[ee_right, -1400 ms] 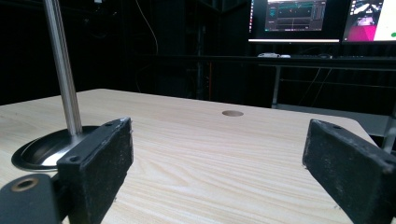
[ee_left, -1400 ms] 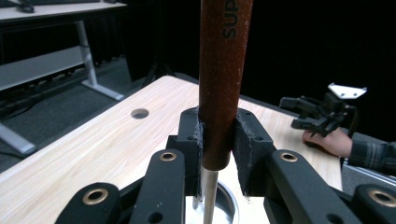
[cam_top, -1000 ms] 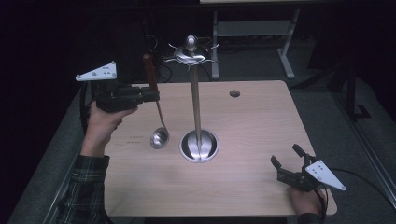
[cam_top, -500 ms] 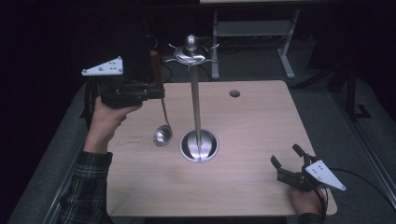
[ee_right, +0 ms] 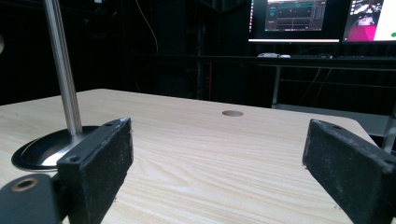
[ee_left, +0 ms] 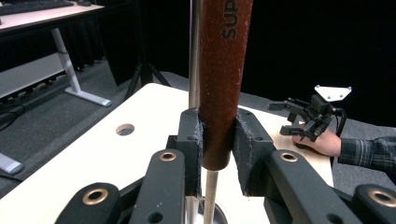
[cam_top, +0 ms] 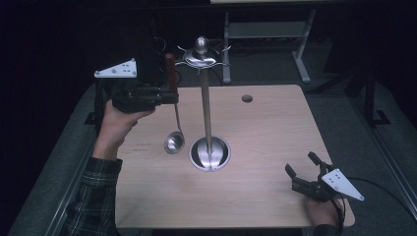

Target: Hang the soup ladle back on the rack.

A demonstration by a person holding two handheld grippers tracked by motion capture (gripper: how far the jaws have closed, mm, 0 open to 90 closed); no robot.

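Left gripper (cam_top: 167, 93) in the high view carries the ladle (cam_top: 174, 142) upright by its brown handle, left of the stand (cam_top: 209, 110), hooks on top unreached. Left gripper view: your pads (ee_left: 243, 144) pinch the handle. Right gripper view: jaws spread, idle on the table (ee_right: 210, 154); hanging is left.

We see a wooden table (cam_top: 275, 142) with a small round hole (cam_top: 247, 98) near its far edge. Behind it stands a desk (cam_top: 268, 29), and two lit monitors (ee_right: 294, 18) glow farther back.
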